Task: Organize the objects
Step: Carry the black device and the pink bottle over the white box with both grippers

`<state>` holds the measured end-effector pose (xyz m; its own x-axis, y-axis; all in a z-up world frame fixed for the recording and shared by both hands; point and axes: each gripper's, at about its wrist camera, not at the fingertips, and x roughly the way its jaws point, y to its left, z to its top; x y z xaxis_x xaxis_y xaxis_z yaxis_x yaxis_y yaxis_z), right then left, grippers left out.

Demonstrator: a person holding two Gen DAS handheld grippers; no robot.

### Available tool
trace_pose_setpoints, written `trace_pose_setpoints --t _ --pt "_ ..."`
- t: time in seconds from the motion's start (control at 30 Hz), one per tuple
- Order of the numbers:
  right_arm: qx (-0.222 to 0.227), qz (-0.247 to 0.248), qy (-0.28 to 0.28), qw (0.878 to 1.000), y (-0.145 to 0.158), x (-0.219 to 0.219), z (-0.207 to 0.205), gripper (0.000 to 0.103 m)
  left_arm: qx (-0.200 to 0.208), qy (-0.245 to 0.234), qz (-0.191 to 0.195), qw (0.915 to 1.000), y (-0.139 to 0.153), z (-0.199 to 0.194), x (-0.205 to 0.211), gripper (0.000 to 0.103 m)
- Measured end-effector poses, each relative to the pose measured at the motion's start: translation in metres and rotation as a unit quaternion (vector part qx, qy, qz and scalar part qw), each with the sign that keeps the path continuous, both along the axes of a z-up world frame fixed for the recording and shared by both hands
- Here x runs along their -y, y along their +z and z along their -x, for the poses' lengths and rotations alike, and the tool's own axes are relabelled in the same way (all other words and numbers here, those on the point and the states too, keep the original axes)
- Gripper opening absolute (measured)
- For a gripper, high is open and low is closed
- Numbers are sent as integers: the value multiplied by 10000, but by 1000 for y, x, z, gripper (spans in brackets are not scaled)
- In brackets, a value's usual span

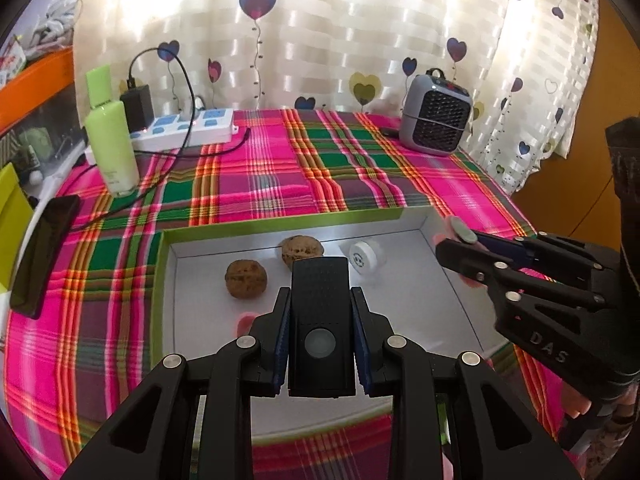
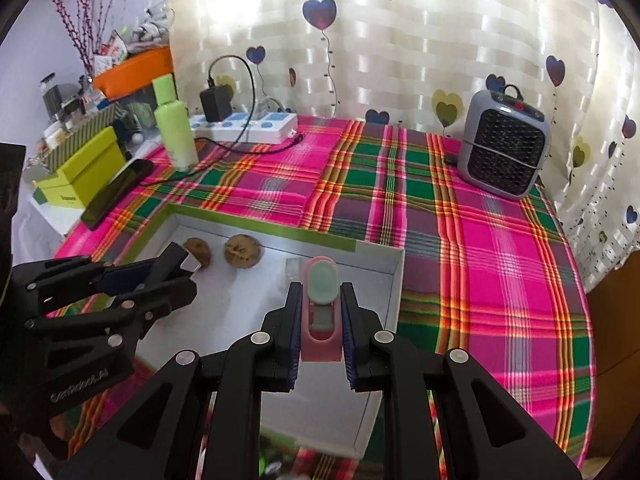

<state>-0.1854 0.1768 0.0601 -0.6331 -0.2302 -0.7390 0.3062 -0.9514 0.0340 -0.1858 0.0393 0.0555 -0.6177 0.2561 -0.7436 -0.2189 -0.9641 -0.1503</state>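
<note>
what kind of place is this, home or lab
Most likely a home room: a heart-print curtain behind a table with a plaid tablecloth, a small grey heater, and a green lotion bottle beside a power strip.

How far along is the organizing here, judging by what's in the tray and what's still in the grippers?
Done: two walnuts and a small white round container lie inside the green-edged tray. In hand: the left gripper clamps a black rectangular device, and the right gripper holds a pink and mint clip-like item, both over the tray. Left: releasing both.
</note>
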Motion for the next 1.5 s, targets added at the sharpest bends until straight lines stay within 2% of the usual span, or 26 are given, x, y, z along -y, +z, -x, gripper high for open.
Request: trace_pose_setpoints --t 0.3,0.53,1.5 --pt "324 -36 -83 9994 -22 -1 31 18 164 -14 19 9999 -13 23 -4 25" --pt "501 -3 -4 9987 -28 -1 41 18 298 0 46 9995 -21 35 -7 25" --pt "575 -190 75 9981 -42 9 51 18 421 -78 245 9988 -32 43 -20 25"
